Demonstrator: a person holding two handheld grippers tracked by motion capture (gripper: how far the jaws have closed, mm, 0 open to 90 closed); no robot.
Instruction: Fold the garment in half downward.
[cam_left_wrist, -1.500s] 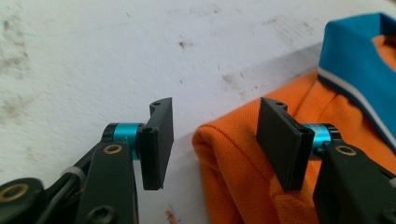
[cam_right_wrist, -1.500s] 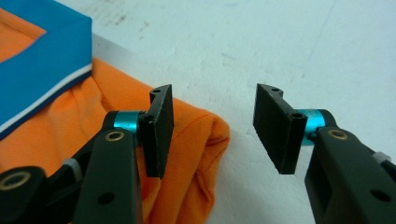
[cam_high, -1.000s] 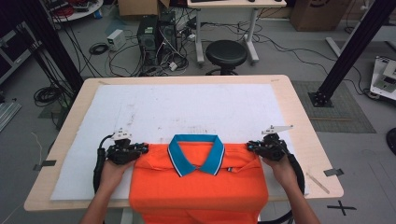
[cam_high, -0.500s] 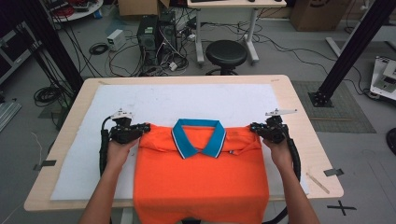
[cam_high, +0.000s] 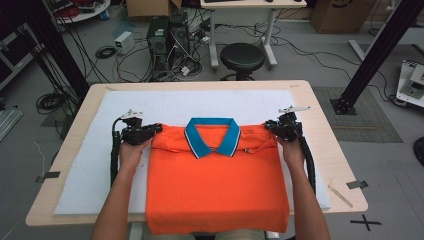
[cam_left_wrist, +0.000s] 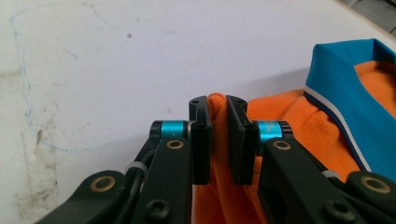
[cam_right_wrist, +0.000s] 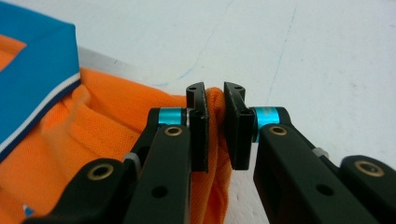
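- High view: orange polo shirt (cam_high: 217, 185) lies flat on white mat (cam_high: 200, 102) covering wooden table (cam_high: 327, 137); folded to a neat rectangle, front up.
- Blue collar (cam_high: 212, 136) at the far end, pointing away from the person twd the stool (cam_high: 242, 57); hem hangs over the near table edge. Long axis runs near-to-far, about square w/ the table.
- No containers on the table; the mat bears just the shirt.
- Left gripper (cam_high: 156, 129) clamped on the shirt's far-left corner (shoulder), right gripper (cam_high: 270, 125) clamped on the far-right corner; both at the same depth, either side of the collar. Forearms come in from the bottom, flanking the shirt.
- Vs 1 s ago: both hands + shirt have slid farther up the table, away from the person; collar now sits deeper on the mat, more orange fabric lying on the table. Grip same on both sides, shirt kept square, no skew.
- Left gripper view: jaws pinched tight on a bunched fold of orange fabric (cam_left_wrist: 217, 140) that pokes up btwn the pads; collar (cam_left_wrist: 355, 98) w/ white stripe off to the right, stained mat (cam_left_wrist: 93, 70) beyond.
- Right gripper view: same picture mirrored – jaws closed on a fold of orange cloth (cam_right_wrist: 215, 126), collar (cam_right_wrist: 37, 70) at the left, mat (cam_right_wrist: 303, 51) w/ faint blue pen lines ahead.
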